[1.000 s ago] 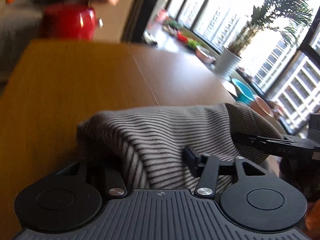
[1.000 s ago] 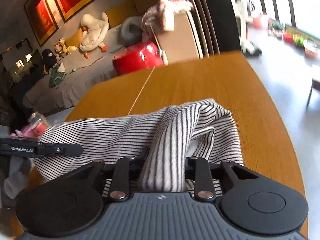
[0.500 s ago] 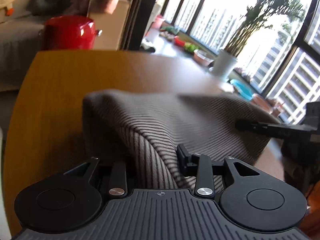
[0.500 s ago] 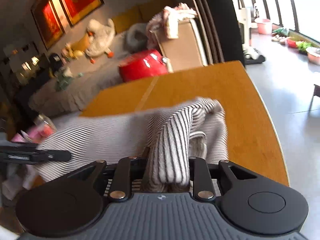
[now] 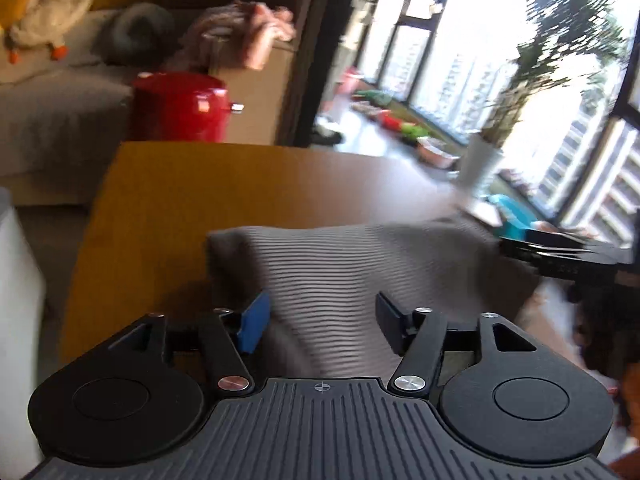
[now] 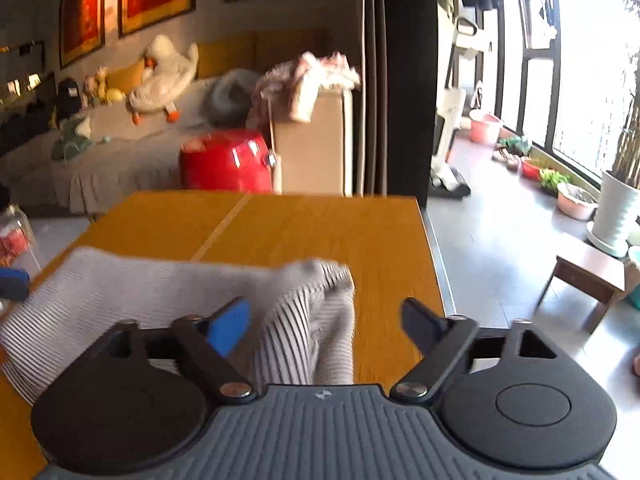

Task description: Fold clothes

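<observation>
Release | striped garment [image 5: 352, 276] at table [image 6: 360, 236] near edge | left gripper [image 5: 320, 320], right gripper [image 6: 324, 324] jaws spread, gripping nothing | withdraw straight back, avoid snagging fabric

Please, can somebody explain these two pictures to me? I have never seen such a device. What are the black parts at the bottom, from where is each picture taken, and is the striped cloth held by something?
No robot is here: a person holds one two-finger tool in each hand, and each tool has a camera that looks forward along its fingers. The black parts at the bottom are the tool itself. One picture is from the left gripper, the other from the right gripper. On the wooden table lies a striped garment, bunched and blurred by motion. Both grippers are open: the cloth passes between the fingers, but they do not pinch it. In the left view the right gripper appears at the right edge, near the garment's far end. Behind the table stands a red pot.
</observation>
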